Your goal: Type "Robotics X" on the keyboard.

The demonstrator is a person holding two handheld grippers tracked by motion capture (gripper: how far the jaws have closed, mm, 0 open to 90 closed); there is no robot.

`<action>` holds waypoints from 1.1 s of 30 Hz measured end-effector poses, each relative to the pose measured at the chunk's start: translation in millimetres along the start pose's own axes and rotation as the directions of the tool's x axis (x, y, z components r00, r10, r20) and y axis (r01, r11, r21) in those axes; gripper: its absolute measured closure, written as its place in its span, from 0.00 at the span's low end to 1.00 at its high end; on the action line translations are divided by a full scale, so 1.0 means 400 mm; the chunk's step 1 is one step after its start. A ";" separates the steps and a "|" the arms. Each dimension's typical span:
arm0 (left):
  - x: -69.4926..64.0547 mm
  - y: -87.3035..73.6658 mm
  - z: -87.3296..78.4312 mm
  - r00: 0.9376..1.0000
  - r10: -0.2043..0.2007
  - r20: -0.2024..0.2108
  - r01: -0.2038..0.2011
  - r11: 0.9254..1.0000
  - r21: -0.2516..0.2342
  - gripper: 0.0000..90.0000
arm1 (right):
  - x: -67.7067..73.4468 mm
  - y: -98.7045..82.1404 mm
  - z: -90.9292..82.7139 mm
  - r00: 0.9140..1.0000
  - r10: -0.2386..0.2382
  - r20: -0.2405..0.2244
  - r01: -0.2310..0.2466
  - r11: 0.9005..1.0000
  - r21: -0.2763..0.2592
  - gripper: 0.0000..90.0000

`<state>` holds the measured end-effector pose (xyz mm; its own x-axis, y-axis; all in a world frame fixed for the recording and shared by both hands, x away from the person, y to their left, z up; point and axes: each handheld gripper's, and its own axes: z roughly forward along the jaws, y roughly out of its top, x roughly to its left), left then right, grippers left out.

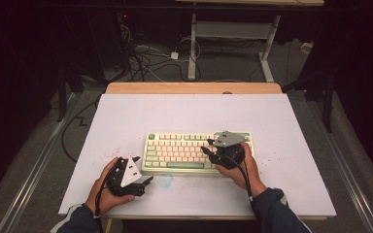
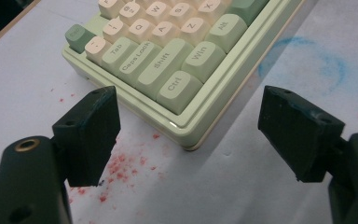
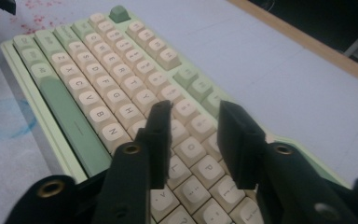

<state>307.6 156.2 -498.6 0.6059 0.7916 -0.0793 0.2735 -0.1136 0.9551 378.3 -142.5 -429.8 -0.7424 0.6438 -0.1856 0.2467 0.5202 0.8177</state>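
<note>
Both grippers hold nothing: my right gripper [image 3: 193,119] hovers half-open over the keyboard [image 1: 184,150] mid-table, my left gripper [image 2: 189,135] gapes wide at its Ctrl corner, so I judge key-pressing barely begun.

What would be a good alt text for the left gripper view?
The open left claw hovers over a white table, its two black fingers on either side of the near corner of a pale green keyboard. Its Ctrl key is closest; red specks and a blue smear mark the table.
</note>
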 end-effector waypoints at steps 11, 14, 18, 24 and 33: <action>0.000 0.002 -0.002 1.000 0.000 -0.007 0.000 1.000 -0.003 0.22 | 0.003 -0.042 -0.074 0.998 -0.002 0.061 0.010 0.992 -0.127 0.34; 0.002 0.004 -0.001 1.000 -0.013 -0.014 0.013 1.000 -0.008 0.22 | -0.002 -0.058 -0.097 0.994 0.008 0.108 0.006 0.991 -0.135 0.30; 0.002 0.010 -0.002 0.999 -0.029 -0.015 0.029 0.999 -0.015 0.22 | -0.008 -0.084 -0.136 0.991 0.020 0.129 0.001 0.987 -0.163 0.26; 0.005 0.013 0.006 0.998 -0.027 -0.061 0.026 1.000 -0.007 0.30 | -0.014 -0.135 -0.183 0.984 0.023 0.174 0.007 0.985 -0.171 0.25; 0.014 0.035 0.000 0.995 -0.069 -0.066 0.068 0.997 -0.024 0.37 | -0.028 -0.190 -0.233 0.976 0.047 0.211 -0.006 0.982 -0.189 0.26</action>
<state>314.8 159.0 -485.7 0.5347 0.8355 -0.1263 0.2958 -0.0450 0.9542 310.0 -241.6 -439.0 -0.5822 0.7711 -0.2578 0.1287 0.4005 0.9072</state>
